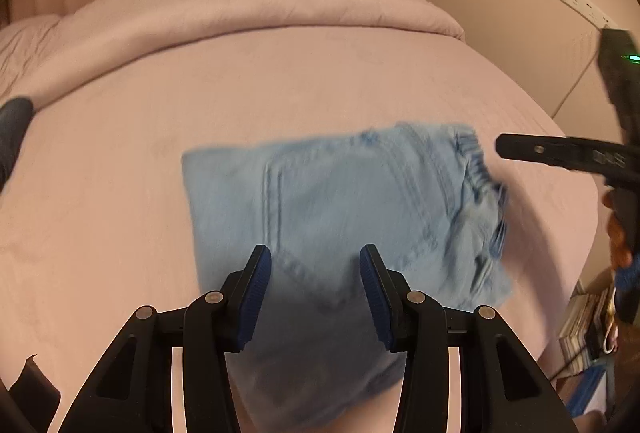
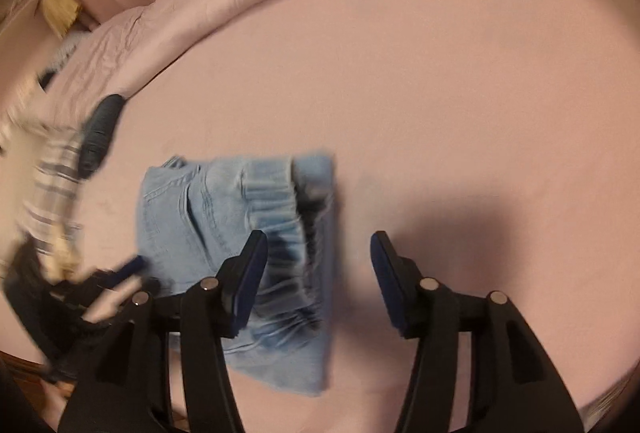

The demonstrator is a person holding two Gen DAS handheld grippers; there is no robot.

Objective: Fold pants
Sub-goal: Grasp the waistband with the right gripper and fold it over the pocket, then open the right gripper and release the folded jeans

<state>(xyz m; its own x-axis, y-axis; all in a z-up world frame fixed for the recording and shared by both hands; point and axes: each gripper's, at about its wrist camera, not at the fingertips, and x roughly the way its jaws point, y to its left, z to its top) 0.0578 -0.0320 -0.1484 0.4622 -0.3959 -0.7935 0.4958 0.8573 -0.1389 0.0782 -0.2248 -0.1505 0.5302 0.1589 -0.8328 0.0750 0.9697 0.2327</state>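
A pair of light blue denim pants [image 1: 340, 201] is found folded into a compact rectangular bundle, lying flat on the pink sheet of the bed [image 1: 280, 81]. In the left wrist view the bundle occupies the centre and lower centre of the frame, its gathered waistband turned toward the right edge. The left claw [image 1: 315, 291] is seen at the bottom centre, above the near part of the bundle; its blue pads stand apart and no cloth is pinched between them. The right claw [image 2: 318, 283] is shown at the bottom centre of the right wrist view, jaws spread wide and holding nothing, with the bundle's right edge below the gap. A rolled pink duvet [image 1: 240, 5] is noted across the upper part of the frame. A striped sleeve [image 2: 52, 185] appears blurred at the left edge.
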